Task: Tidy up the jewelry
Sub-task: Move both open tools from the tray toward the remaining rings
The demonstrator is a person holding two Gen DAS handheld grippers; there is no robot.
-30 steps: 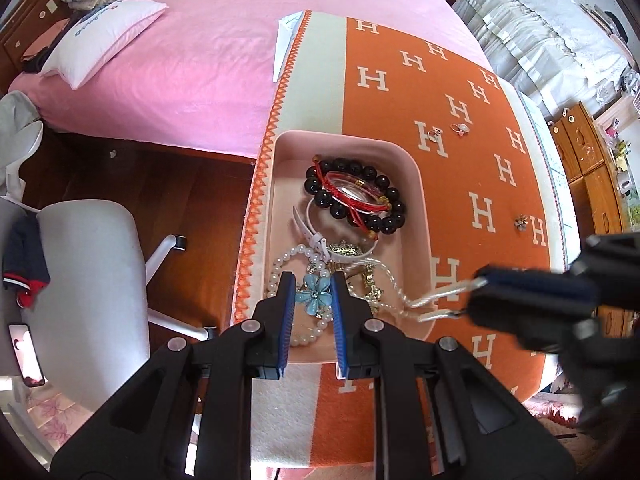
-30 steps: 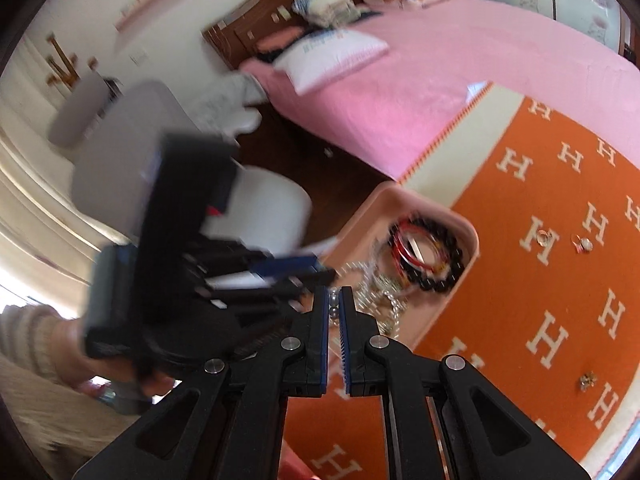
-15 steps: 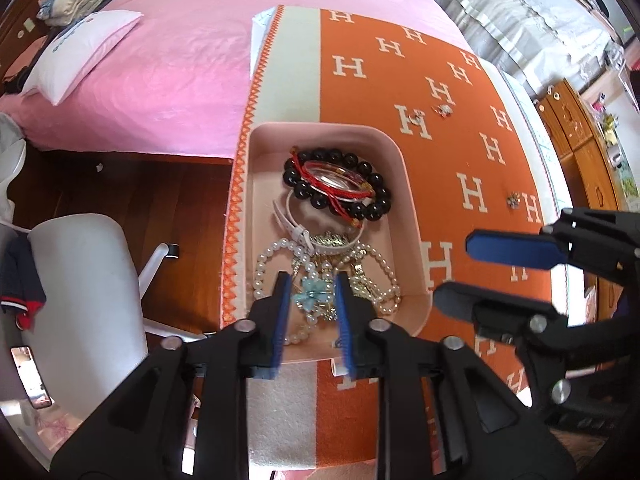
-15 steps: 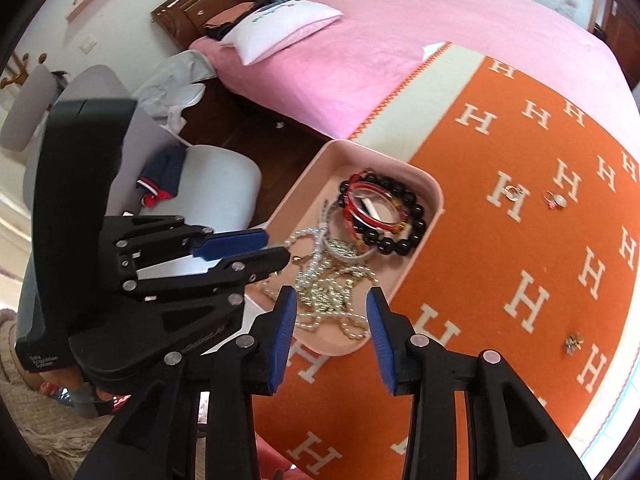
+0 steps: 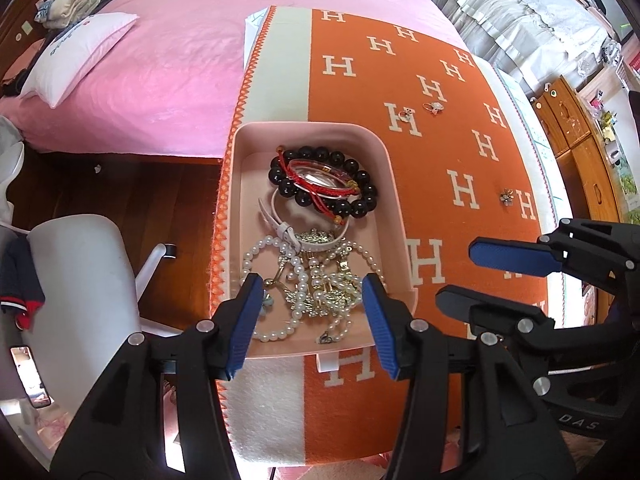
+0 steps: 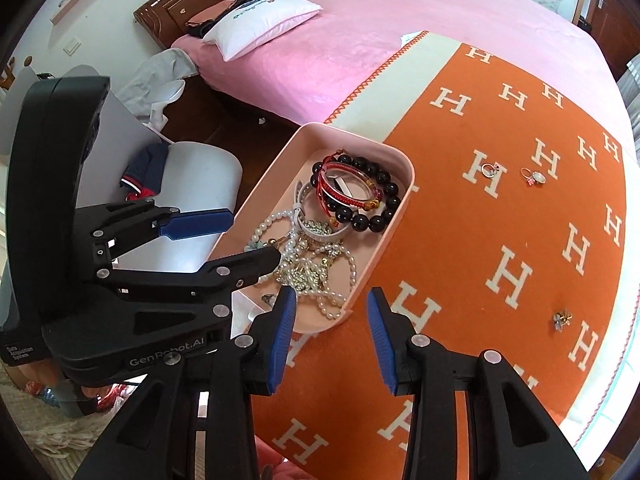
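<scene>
A pink tray (image 5: 394,184) is seen at the near edge of an orange blanket (image 5: 460,128) patterned with white H letters, which is spread over a pink bed (image 5: 168,64).

Inside the tray, a black bead bracelet (image 5: 362,204) is found toward the far end, with a red cord bracelet (image 5: 320,188) and a clear bangle (image 5: 316,176) lying over it. A white strap (image 5: 280,226) is laid across the middle. Pearl strands (image 5: 272,276) and gold pieces (image 5: 316,304) are heaped, tangled, at the near end.

The left gripper (image 5: 312,284) is held over the near end of the tray, fingers spread wide, with nothing between them. The pearl heap is framed between its blue pads (image 5: 246,320); contact with the heap cannot be determined.

The right gripper (image 6: 332,300) is held just beside the tray's near corner, fingers likewise released and empty. In the left view it is seen over the blanket to the right of the tray (image 5: 476,272).

Three loose items are noted on the blanket, well apart from the tray: two rings (image 6: 490,169) (image 6: 534,177) side by side near an H, and a small flower-shaped piece (image 6: 561,319) nearer the blanket's right border.

A white chair (image 5: 72,280) stands on the wood floor (image 5: 120,200) left of the tray. A white pillow (image 6: 264,24) lies at the head of the bed.
</scene>
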